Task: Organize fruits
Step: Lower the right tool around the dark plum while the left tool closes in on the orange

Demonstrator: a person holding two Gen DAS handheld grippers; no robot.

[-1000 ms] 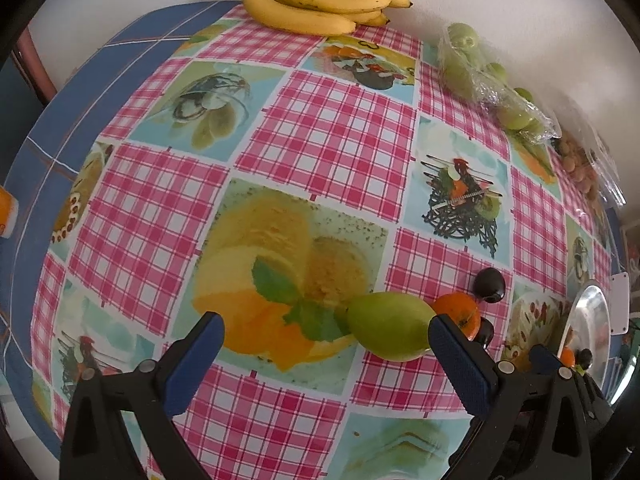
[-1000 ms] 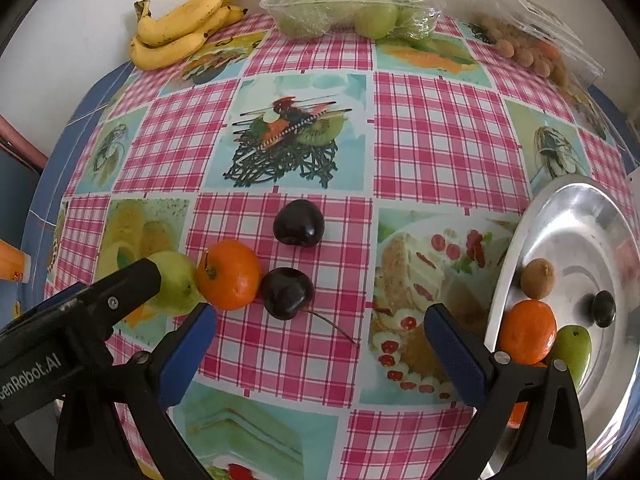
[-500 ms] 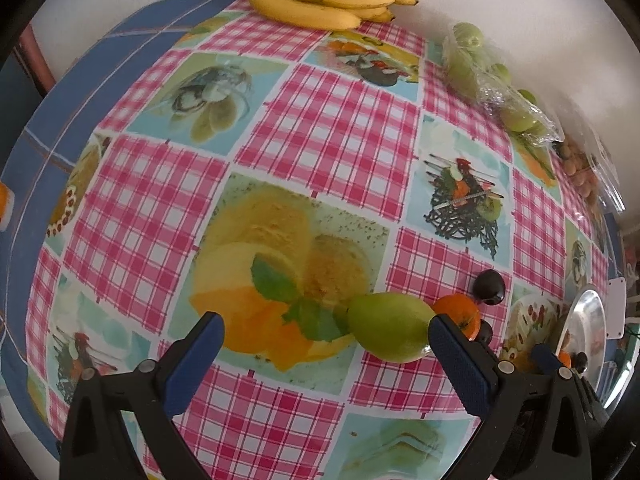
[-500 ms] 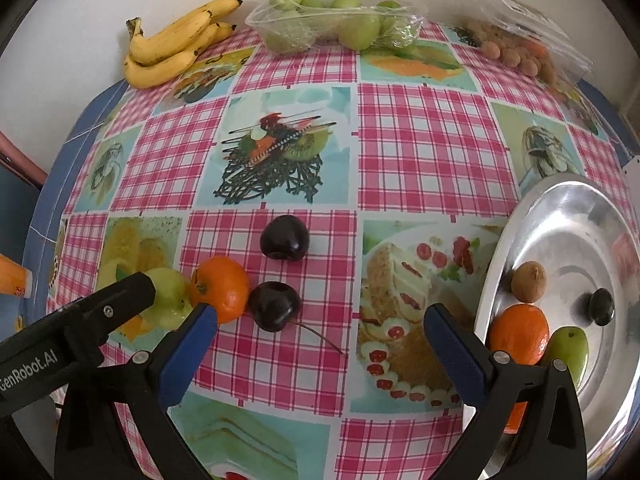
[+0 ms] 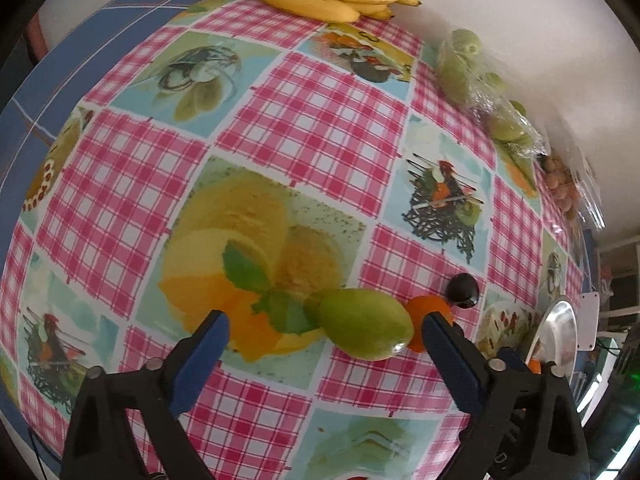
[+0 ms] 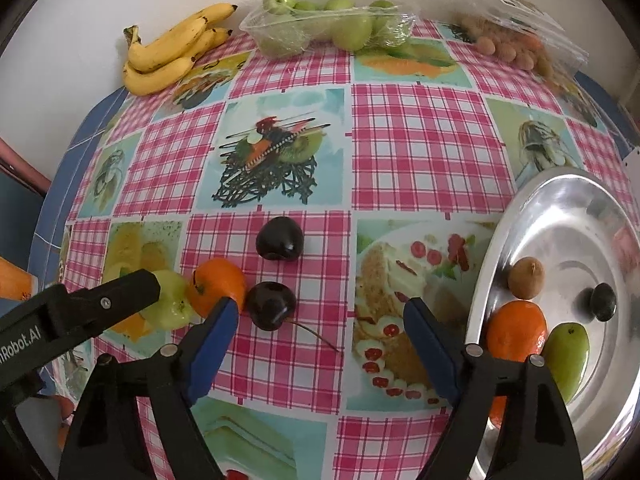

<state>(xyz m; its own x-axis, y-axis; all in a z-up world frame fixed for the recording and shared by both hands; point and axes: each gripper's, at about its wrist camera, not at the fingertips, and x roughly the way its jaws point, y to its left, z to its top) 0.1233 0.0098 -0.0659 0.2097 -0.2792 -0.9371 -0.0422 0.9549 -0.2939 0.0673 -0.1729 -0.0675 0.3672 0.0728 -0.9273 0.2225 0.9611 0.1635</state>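
Observation:
In the left wrist view a green pear-shaped fruit (image 5: 366,324) lies on the tablecloth between my left gripper's (image 5: 323,330) fingers, close to the right one. The jaws are closing, with the pads still apart from the fruit. An orange (image 5: 430,310) and a dark plum (image 5: 463,290) sit just beyond it. My right gripper (image 6: 320,314) hangs over a stemmed dark plum (image 6: 271,306), which lies near its left finger. Its jaws are closing too and touch nothing. A second plum (image 6: 280,238), the orange (image 6: 218,286) and the green fruit (image 6: 170,300) are close by.
A silver plate (image 6: 560,200) at the right holds an orange (image 6: 516,330), a green fruit (image 6: 568,350), a brown kiwi (image 6: 526,278) and a small dark fruit (image 6: 603,302). Along the wall lie bananas (image 6: 172,52), bagged green apples (image 6: 332,28) and a bag of small brown fruits (image 6: 516,44).
Both grippers' jaws have narrowed, the right one more clearly. The right gripper has crept slightly toward the stemmed plum. The fruits have not moved.

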